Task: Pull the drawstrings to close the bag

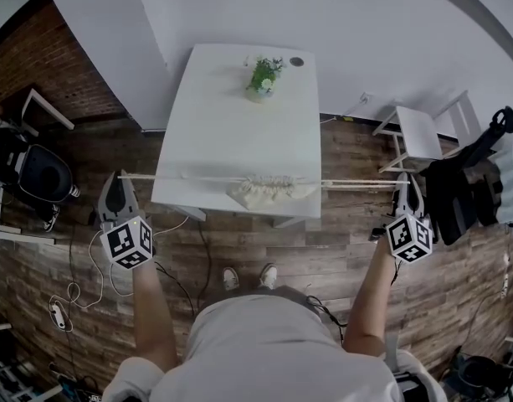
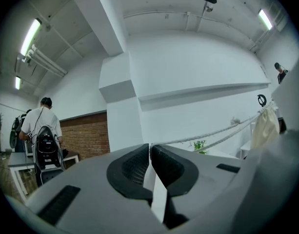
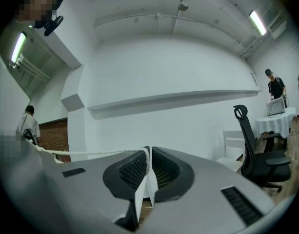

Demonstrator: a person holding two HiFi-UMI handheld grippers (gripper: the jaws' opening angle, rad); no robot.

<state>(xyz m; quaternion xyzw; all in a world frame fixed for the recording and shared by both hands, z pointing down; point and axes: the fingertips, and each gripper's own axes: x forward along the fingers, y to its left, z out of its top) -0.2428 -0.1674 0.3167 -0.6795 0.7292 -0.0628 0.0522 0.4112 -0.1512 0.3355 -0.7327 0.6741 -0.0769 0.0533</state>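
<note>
A cream cloth bag (image 1: 271, 193) lies at the front edge of the white table (image 1: 239, 132), its mouth gathered into tight pleats. Its drawstrings (image 1: 181, 177) run taut and level out to both sides. My left gripper (image 1: 115, 178) is shut on the left end, well off the table's left side. My right gripper (image 1: 409, 182) is shut on the right end, past the table's right side. In the left gripper view the drawstrings (image 2: 212, 133) lead from the shut gripper (image 2: 149, 149) to the bag (image 2: 265, 126). In the right gripper view a drawstring (image 3: 90, 153) leaves the shut gripper (image 3: 148, 154) leftward.
A potted plant (image 1: 263, 78) stands at the table's far end. A white chair (image 1: 423, 132) and a black office chair (image 1: 465, 182) stand to the right, another black chair (image 1: 34, 174) to the left. Cables (image 1: 80, 283) lie on the wood floor. A person (image 2: 42, 126) stands far off.
</note>
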